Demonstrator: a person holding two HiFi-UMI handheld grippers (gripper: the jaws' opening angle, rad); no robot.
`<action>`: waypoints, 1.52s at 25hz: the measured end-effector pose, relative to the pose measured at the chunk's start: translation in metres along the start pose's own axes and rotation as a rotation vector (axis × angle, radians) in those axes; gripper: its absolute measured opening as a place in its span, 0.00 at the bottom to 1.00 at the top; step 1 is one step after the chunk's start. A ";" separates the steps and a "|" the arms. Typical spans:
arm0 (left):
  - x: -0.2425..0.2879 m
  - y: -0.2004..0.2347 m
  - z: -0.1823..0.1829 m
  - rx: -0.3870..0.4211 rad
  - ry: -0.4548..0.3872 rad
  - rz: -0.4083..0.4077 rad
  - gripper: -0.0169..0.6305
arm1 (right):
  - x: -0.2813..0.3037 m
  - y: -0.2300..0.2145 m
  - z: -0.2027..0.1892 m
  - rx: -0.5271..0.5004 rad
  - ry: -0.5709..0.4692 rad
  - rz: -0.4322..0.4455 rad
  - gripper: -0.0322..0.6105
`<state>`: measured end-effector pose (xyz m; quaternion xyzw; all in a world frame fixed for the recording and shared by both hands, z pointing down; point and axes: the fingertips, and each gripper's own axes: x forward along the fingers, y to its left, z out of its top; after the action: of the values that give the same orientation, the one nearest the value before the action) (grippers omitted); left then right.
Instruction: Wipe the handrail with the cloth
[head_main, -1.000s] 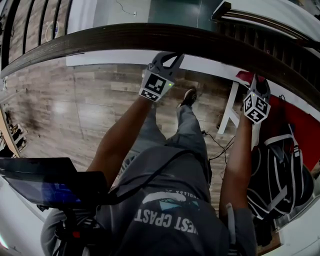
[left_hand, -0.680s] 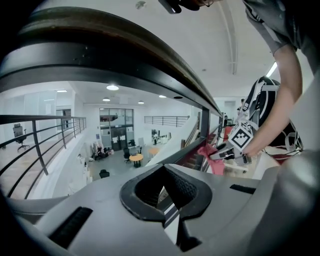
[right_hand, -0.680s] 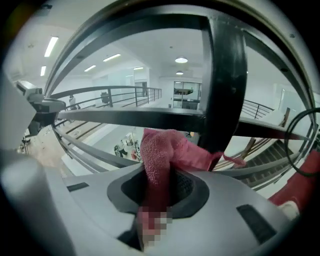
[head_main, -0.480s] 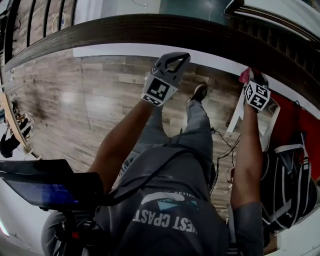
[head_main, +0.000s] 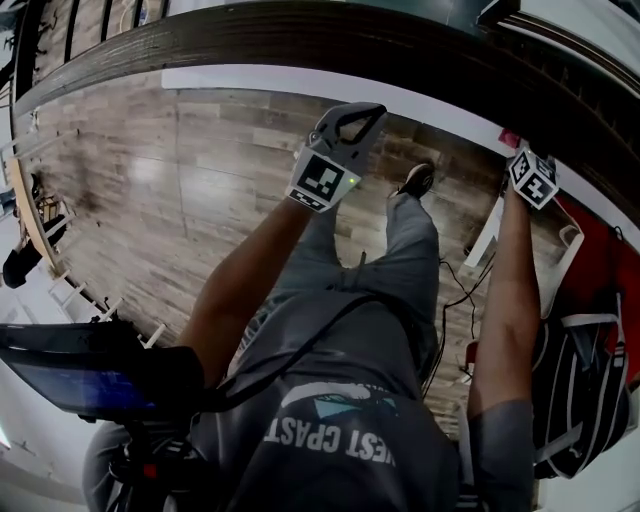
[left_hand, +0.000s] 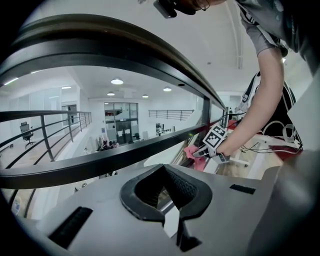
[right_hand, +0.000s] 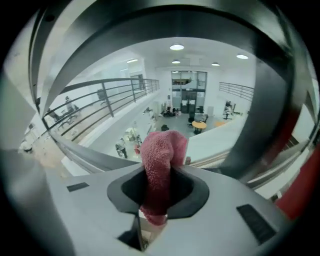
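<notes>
The right tool (right_hand: 157, 196) is clenched on a pink terry cloth (right_hand: 159, 159). The cloth is pinched in the hollow between the jaws, and its bunched end sticks out ahead of the tips. Seen from the head, this tool reaches out at arm's length to the dark handrail (head_main: 300, 52), with the cloth at the rail's lower edge. No view shows for certain whether the cloth touches the rail.

The left tool (head_main: 352, 118) is clenched too. Its jaws meet, with nothing in the hollow between them. It sits just short of the handrail and well apart from the right tool, which is off to its right along the same rail.

Beneath both tools lies a wood-plank floor (head_main: 150, 180). A black backpack (head_main: 590, 395) rests below the right tool, beside the person's arm.
</notes>
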<state>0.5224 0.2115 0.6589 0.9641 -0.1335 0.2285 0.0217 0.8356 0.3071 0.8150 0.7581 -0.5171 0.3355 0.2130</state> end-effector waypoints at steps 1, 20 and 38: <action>0.000 -0.001 0.000 0.001 -0.001 -0.001 0.03 | 0.002 0.019 0.003 -0.051 0.000 0.049 0.16; -0.007 -0.001 -0.006 0.019 0.013 -0.013 0.03 | 0.017 0.070 0.019 -0.114 0.025 0.138 0.16; -0.012 -0.006 -0.007 0.032 0.013 -0.031 0.03 | 0.023 0.076 0.017 -0.138 0.077 0.157 0.16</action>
<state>0.5109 0.2212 0.6604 0.9648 -0.1145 0.2366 0.0108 0.7758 0.2527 0.8181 0.6852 -0.5883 0.3437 0.2575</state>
